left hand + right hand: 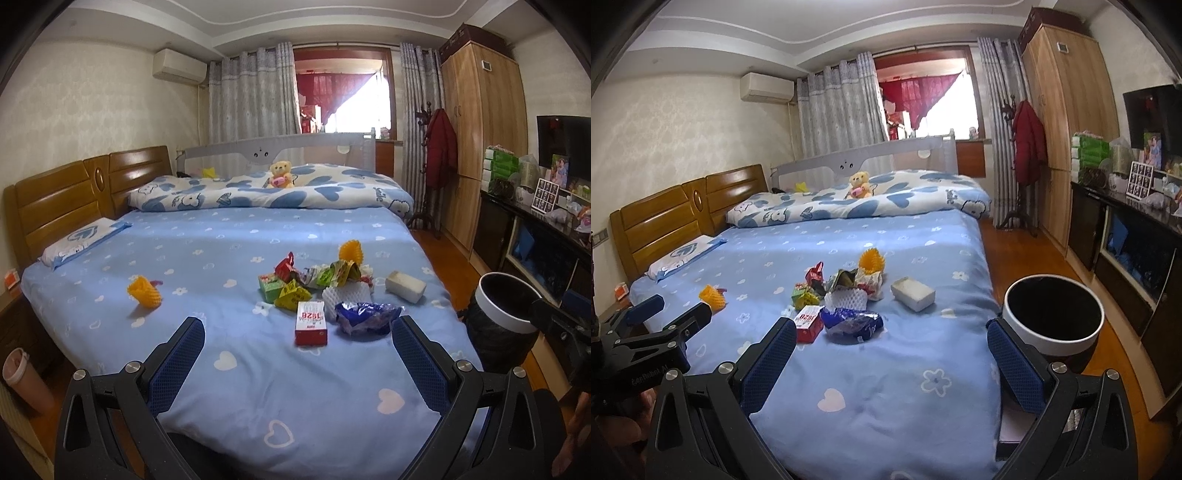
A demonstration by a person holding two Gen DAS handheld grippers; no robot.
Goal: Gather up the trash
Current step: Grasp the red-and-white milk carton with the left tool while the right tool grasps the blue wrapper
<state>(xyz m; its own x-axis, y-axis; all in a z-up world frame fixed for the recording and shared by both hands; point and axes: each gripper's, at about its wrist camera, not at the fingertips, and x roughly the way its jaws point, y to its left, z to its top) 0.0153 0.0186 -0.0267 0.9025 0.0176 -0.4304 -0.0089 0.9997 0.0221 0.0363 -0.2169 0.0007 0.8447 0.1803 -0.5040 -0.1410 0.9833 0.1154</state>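
A heap of trash lies mid-bed: a red and white carton (311, 323) (809, 322), a blue wrapper (365, 316) (851, 321), white foam netting (345, 297) (846, 298), green and yellow packets (286, 290) (803, 294), a white block (405, 286) (913, 293) and orange foam nets (144, 291) (351, 252) (872, 260) (712, 295). The white-rimmed black bin (502, 314) (1052, 314) stands on the floor right of the bed. My left gripper (297, 363) (670, 310) hangs open in front of the carton. My right gripper (892, 363) is open too, empty, near the bed's front corner.
The blue sheet (258, 387) (886, 387) covers the bed, with a folded quilt (266, 192), teddy bear (280, 173) and pillow (85, 242) farther back. A dark cabinet (1126, 258) with clutter lines the right wall past wooden floor. A pink cup (26, 384) stands at left.
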